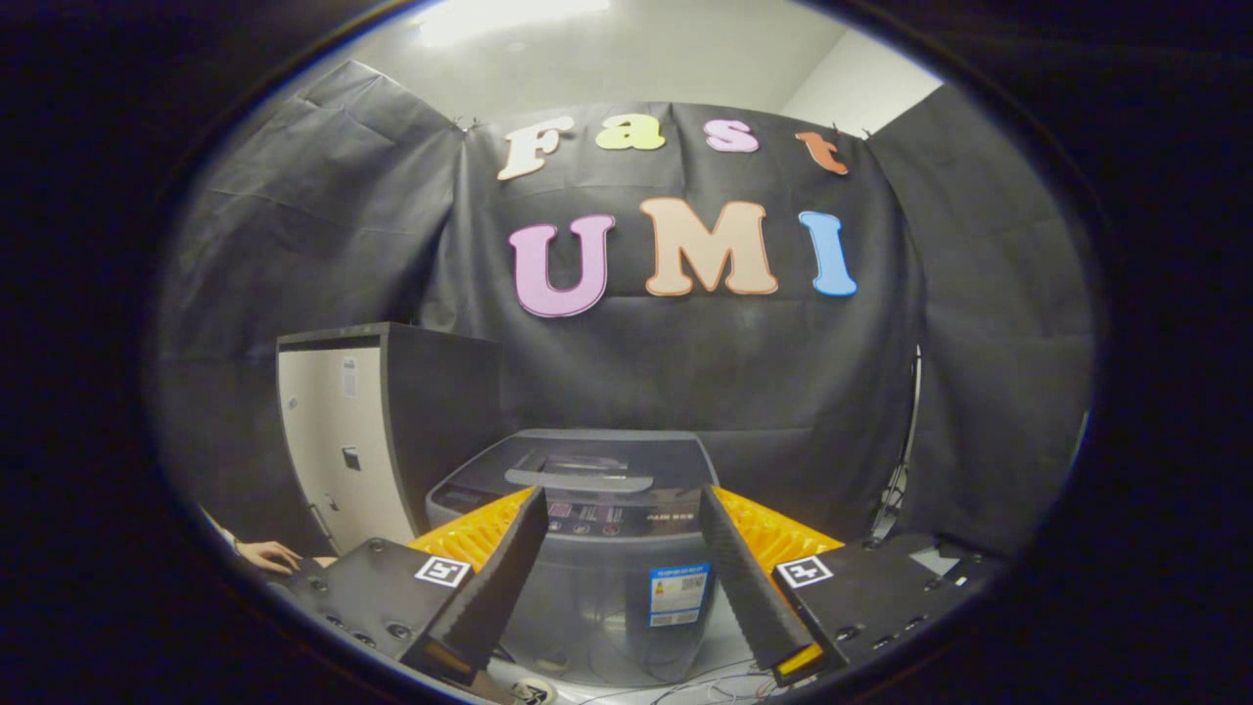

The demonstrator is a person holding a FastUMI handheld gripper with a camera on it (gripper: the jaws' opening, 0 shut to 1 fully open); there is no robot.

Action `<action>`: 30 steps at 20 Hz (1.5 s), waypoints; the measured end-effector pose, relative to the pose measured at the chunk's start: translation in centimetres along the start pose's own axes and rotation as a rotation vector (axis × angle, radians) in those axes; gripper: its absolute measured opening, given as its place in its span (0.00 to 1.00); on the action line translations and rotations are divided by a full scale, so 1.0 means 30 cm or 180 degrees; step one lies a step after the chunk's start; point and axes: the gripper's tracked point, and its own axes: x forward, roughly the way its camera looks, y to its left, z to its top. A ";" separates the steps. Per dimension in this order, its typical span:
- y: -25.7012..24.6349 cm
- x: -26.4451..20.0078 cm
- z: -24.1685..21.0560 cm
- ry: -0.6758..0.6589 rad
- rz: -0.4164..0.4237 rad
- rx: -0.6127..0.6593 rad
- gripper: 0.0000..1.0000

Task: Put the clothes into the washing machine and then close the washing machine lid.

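Note:
A grey top-loading washing machine (587,519) stands on the floor straight ahead, beyond my fingers. Its dark lid (582,468) lies flat and shut, with the control strip along its near edge. My gripper (623,501) is open, held apart from the machine at about lid height, with nothing between the fingers. The machine's front panel shows through the gap between them.
A tall dark cabinet with a white door (338,441) stands just left of the machine. A person's hand (266,555) rests low beside it. Cables (685,685) lie on the floor in front of the machine. A stand with cords (905,470) is at the right.

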 end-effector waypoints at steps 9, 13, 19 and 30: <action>0.007 -0.092 -0.098 0.0157 0.0015 0.0015 0.97; 0.004 -0.106 -0.123 0.0164 -0.0007 0.0003 0.97; 0.033 -0.129 -0.156 0.0136 0.0032 -0.0008 0.97; 0.035 -0.130 -0.154 0.0131 0.0079 0.0007 0.97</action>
